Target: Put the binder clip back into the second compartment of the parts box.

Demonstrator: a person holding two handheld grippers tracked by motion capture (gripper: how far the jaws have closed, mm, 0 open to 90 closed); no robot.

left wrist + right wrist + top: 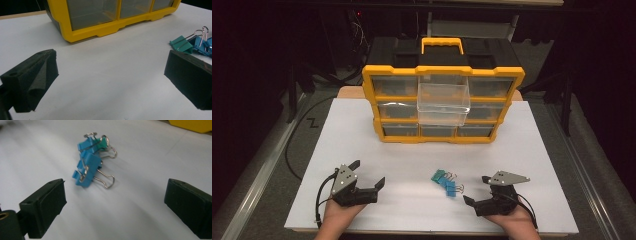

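A small heap of blue and teal binder clips (447, 181) is seen lying loose on the white table (412, 150), well short of the yellow organiser (443, 102), whose clear middle drawer (443, 104) is pulled out and appears empty. The right hand-held gripper (477, 189) is aimed at the heap from just beside it, jaws spread wide with nothing between them. The left hand-held gripper (369, 172) is held near the table's front edge, likewise spread and empty. No clip is yet gripped; by all appearances the picking up and stowing in the drawer are still to be done
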